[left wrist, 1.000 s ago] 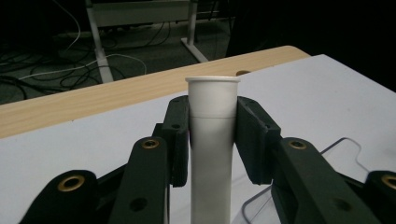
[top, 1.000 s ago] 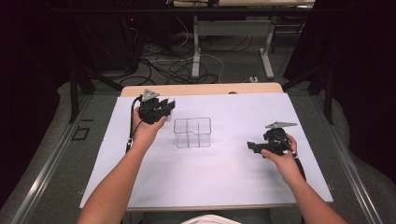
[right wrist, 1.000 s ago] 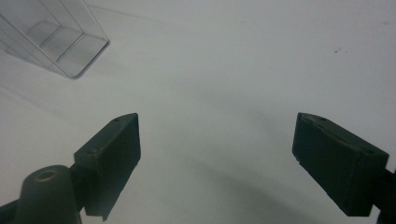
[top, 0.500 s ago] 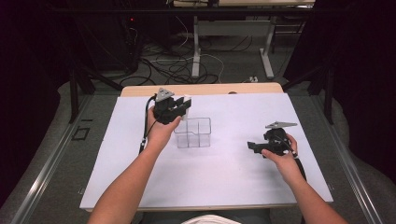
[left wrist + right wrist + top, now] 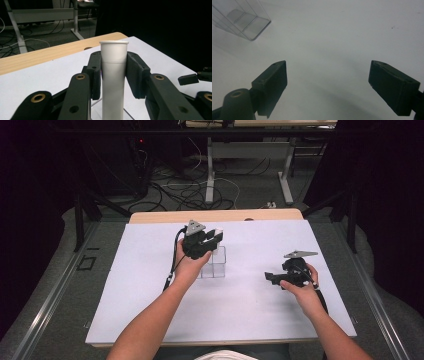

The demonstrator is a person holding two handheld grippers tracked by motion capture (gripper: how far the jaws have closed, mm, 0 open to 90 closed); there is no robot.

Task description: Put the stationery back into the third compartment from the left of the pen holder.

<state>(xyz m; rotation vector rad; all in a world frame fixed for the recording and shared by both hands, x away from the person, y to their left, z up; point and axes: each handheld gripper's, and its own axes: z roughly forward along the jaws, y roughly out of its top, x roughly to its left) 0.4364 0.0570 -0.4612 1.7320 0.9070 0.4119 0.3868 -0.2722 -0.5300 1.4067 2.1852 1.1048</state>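
My left gripper [image 5: 214,237] is shut on a white tube [image 5: 113,75] with a flanged rim, held upright between the jaws. In the high view the gripper hangs over the back left part of a clear plastic compartment box [image 5: 215,266] at the middle of the white sheet. The tube's lower end is hidden, so I cannot say whether it touches the box. My right gripper [image 5: 270,278] is open and holds nothing, low over the sheet to the right of the box. In the right gripper view its jaws [image 5: 328,85] stand wide apart, with the clear box [image 5: 242,22] at the upper left.
The white sheet [image 5: 250,320] covers the table, and a wooden strip [image 5: 215,215] shows along the far edge. Beyond it, cables and table legs [image 5: 210,175] lie on the dark floor. The right gripper's jaw tip [image 5: 190,78] appears at the right of the left gripper view.
My left gripper has carried the white tube rightward from the left of the clear box to above it. The right gripper has stayed where it was, open.
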